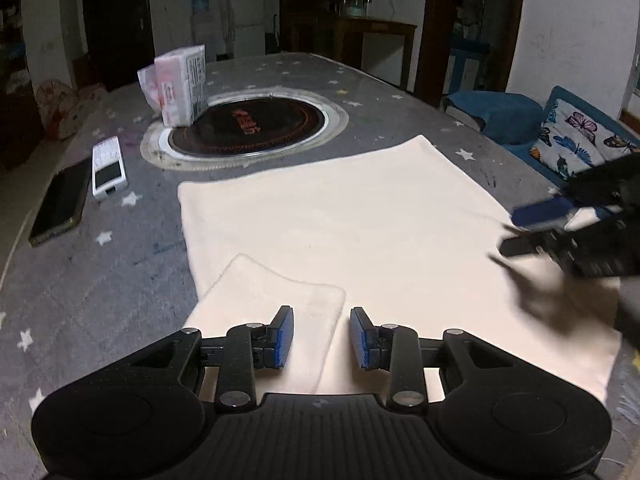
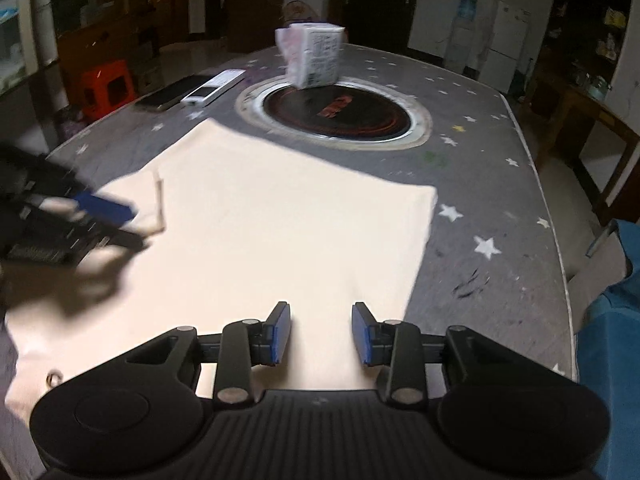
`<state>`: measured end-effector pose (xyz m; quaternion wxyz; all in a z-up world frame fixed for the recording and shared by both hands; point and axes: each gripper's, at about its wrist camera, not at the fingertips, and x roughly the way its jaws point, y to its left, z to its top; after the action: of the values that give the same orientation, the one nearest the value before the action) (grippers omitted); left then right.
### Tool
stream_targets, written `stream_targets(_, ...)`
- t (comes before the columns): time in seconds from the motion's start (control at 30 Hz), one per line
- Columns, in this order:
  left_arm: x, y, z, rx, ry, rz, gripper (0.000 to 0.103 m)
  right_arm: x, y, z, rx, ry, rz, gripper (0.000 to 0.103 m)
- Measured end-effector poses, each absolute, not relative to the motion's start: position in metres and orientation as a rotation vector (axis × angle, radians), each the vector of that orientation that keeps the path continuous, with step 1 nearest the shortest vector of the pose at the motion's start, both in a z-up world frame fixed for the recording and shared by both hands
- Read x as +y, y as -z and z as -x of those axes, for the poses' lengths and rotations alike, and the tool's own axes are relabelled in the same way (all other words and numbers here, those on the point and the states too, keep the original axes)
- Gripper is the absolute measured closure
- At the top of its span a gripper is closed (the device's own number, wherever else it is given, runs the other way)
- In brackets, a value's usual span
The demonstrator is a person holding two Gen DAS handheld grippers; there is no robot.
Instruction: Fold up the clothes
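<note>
A cream garment (image 1: 360, 220) lies flat on the grey star-patterned table (image 1: 100, 300). One flap (image 1: 272, 296) is folded over at its near left corner. My left gripper (image 1: 322, 336) is open and empty just above that flap. My right gripper (image 2: 322, 334) is open and empty above the garment's (image 2: 280, 232) near right part. In the left wrist view the right gripper (image 1: 532, 232) shows blurred at the garment's right edge. In the right wrist view the left gripper (image 2: 108, 220) shows blurred at the left, next to the folded flap (image 2: 148, 200).
A round black hotplate (image 1: 248, 128) is set into the table beyond the garment. A white packet (image 1: 180, 84) stands at its far left. A phone (image 1: 60, 204) and a white remote (image 1: 108, 168) lie at the left. A blue seat (image 1: 560, 132) stands off the right edge.
</note>
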<state>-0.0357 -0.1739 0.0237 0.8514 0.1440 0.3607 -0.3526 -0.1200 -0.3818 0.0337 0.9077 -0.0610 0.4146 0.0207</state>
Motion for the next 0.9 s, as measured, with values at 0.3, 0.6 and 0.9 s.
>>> stream_targets(0.3, -0.142, -0.035, 0.029, 0.72, 0.641, -0.17, 0.098, -0.372, -0.024, 0.139, 0.859, -0.034, 0.12, 0.066)
stream_targets(0.6, -0.022, -0.074, 0.037, 0.606, 0.357, 0.07, 0.098, -0.373, -0.023, 0.145, 0.855, -0.021, 0.108, 0.064)
stream_targets(0.9, 0.073, -0.053, 0.058, 0.659, 0.118, 0.139, 0.098, -0.37, -0.024, 0.148, 0.857, -0.024, 0.126, 0.06)
